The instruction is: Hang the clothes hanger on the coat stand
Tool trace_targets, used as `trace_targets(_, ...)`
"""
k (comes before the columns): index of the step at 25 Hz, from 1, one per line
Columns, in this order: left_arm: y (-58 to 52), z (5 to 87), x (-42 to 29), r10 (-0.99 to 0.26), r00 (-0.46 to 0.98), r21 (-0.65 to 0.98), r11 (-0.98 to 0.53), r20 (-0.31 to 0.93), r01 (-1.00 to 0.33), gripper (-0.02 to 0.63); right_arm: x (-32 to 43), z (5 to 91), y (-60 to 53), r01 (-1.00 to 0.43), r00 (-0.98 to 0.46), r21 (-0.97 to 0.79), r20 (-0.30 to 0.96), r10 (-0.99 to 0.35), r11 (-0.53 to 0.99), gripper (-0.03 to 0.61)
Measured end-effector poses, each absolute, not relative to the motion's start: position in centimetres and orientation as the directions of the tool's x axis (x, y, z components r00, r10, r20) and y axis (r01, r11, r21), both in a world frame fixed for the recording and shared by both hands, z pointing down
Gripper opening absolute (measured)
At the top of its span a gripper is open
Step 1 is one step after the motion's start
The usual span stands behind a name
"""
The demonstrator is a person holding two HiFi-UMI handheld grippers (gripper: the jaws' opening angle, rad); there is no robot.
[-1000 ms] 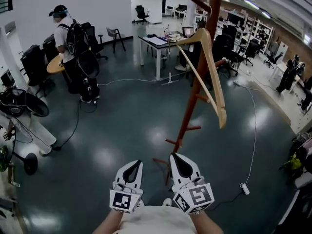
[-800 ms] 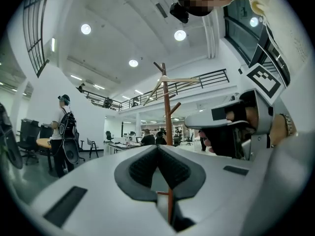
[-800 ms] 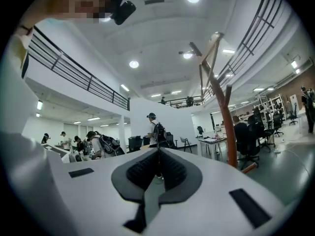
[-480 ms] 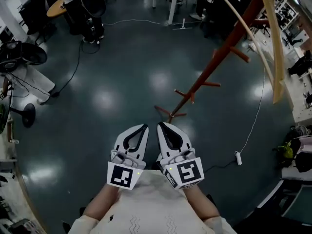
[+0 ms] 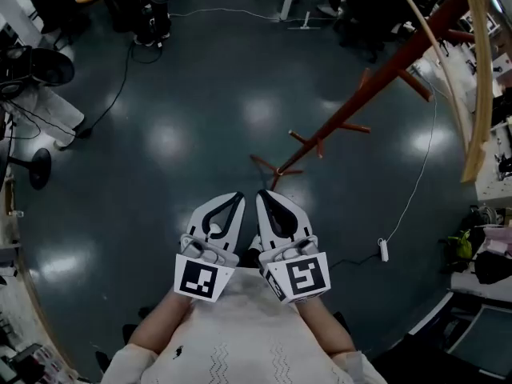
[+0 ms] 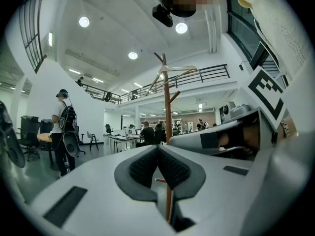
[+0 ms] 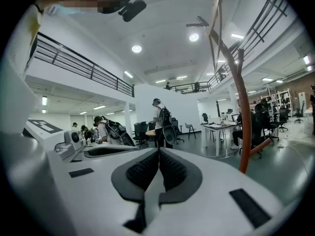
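The red-brown coat stand (image 5: 376,86) leans across the head view from its feet (image 5: 276,170) toward the top right. The pale wooden hanger (image 5: 480,78) hangs from its upper part, free of both grippers. In the left gripper view the hanger (image 6: 172,72) sits on a peg at the top of the stand's pole (image 6: 167,117). The right gripper view shows the hanger (image 7: 216,18) and the stand (image 7: 241,122) to the right. My left gripper (image 5: 238,199) and right gripper (image 5: 261,196) are side by side near my body, both shut and holding nothing.
A person with a backpack (image 6: 62,127) stands far left by desks and chairs. A white cable runs to a power strip (image 5: 382,250) on the dark floor right of the stand. A floor fan (image 5: 36,66) stands at the left edge.
The head view has tipped down, and the stand and hanger have slid toward the top right. Both grippers stayed shut and side by side, slightly higher in the picture. The hanger stays on the stand.
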State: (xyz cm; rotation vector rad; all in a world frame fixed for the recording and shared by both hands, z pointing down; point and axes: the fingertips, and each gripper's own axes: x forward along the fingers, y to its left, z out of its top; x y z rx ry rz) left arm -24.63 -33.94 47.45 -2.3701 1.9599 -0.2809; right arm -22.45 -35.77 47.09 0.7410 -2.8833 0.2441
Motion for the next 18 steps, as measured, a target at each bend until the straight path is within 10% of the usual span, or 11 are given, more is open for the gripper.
trace_targets(18,-36.7,48.6,-24.7,-0.987,0.155,0.099,-0.151,0.039,-0.984,0.012,-20.3,48.9,-38.3,-0.578,-0.804,-0.077,0.224,-0.551,0.812,0.018)
